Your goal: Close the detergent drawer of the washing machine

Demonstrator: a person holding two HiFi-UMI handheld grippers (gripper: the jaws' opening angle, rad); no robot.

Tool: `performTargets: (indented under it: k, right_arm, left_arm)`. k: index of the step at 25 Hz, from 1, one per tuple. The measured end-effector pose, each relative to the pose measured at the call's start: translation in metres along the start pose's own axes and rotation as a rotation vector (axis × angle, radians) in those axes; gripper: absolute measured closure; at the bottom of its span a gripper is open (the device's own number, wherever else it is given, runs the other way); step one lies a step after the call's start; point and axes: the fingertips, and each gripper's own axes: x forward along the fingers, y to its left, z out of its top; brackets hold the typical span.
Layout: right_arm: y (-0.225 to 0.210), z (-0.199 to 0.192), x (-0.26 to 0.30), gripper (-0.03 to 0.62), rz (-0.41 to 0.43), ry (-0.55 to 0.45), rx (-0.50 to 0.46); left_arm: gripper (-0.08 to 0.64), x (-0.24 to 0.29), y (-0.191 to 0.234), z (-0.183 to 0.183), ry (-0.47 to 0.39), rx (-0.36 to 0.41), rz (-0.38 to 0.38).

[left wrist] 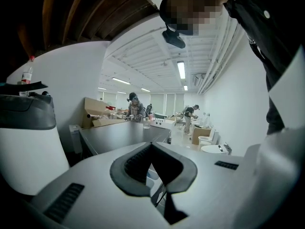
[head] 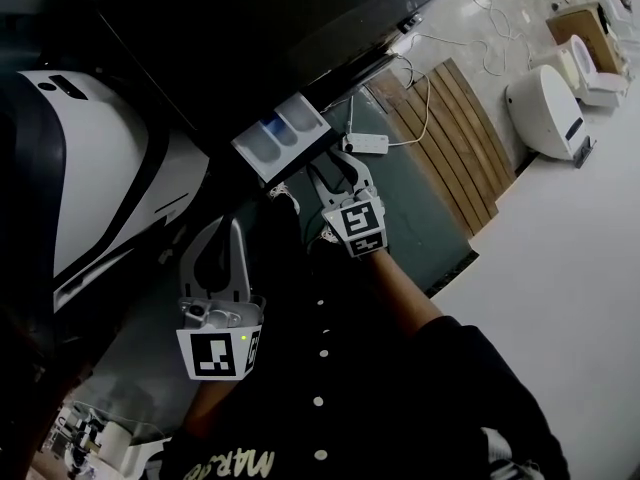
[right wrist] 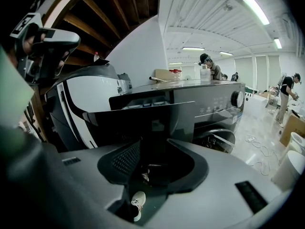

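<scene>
Detergent drawer is pulled out at the top front edge of the washing machine, right gripper just in front of its panel, jaws apart, gripping nothing; left gripper clenched empty, well back

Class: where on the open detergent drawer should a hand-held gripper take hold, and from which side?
Probably its wide front panel, head-on from the front: the detergent drawer juts straight out, and the open right hand-held gripper faces that flat panel.
</scene>
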Motion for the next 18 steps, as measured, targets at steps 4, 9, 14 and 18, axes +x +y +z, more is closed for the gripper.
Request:
performTargets:
  k: [4,9,14,18]
  right_arm:
    - [0.001,0.007,0.009,0.422,0.001,-0.002,-0.001]
    - [0.001,0.017,0.023,0.421,0.004,-0.002,-0.004]
    - [0.0,0.025,0.037,0.414,0.003,-0.011,-0.013]
    - [0.001,0.032,0.046,0.414,-0.001,-0.015,-0.009]
  left_arm:
    - [0.549,0.001,0.0,0.006,-0.023,0.018,-0.014]
    - [0.549,0.001,0.006,0.006,-0.015,0.013,0.008]
    - [0.549,-0.001,0.012,0.004,-0.008,0.012,0.018]
    - [0.549,-0.001,0.014,0.004,-0.011,0.005,0.026]
